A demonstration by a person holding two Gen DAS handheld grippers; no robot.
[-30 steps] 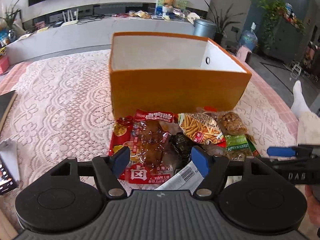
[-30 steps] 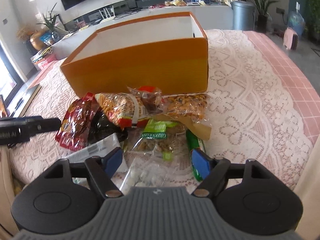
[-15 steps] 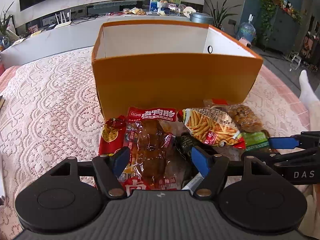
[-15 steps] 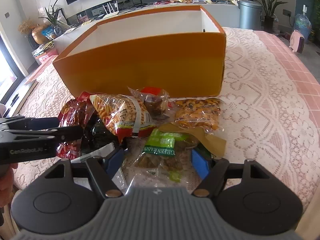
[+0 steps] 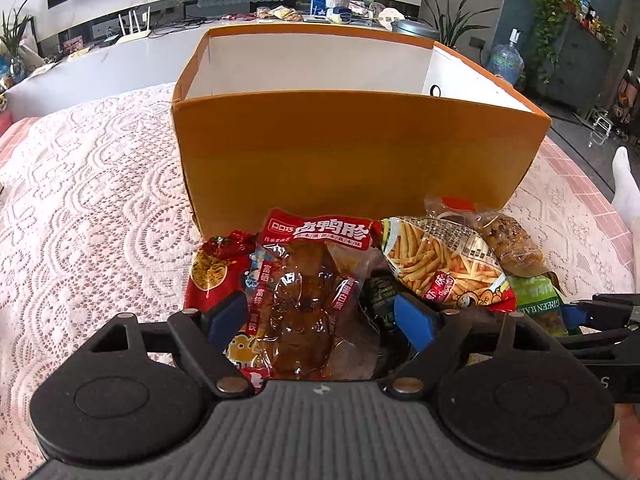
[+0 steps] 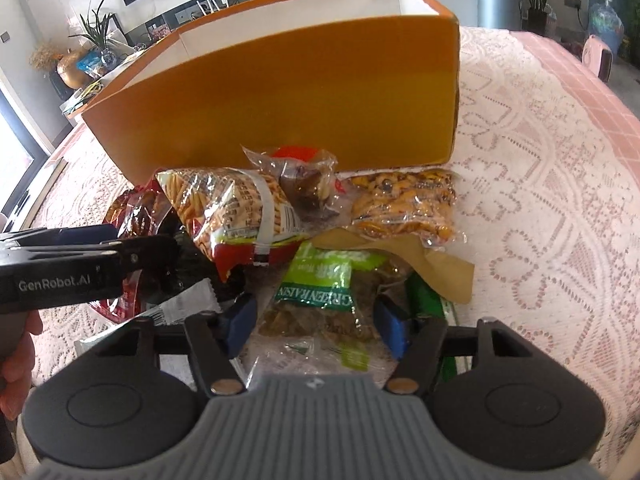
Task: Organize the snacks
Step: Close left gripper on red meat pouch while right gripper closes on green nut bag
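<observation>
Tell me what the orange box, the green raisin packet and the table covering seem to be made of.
Orange box: likely cardboard, matte orange outside, white inside; thin straight walls with folded corners.
Green raisin packet: thin plastic film, glossy and crinkled, partly clear so the raisins show through.
Table covering: seemingly white lace fabric, an openwork scalloped pattern over pink underneath.

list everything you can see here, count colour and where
box: 1, orange with white inside, on the tablecloth behind the snacks
tablecloth: 1, white lace over pink
duck packet: 1, red and clear, between the left tool's fingers
fries bag: 1, yellow and red, mid pile
raisin bag: 1, green, between the right tool's fingers
nut bag: 1, clear with orange nuts, right of pile
bin: 1, grey, far behind
left tool: 1, black with blue pads, open
right tool: 1, same, open
</observation>
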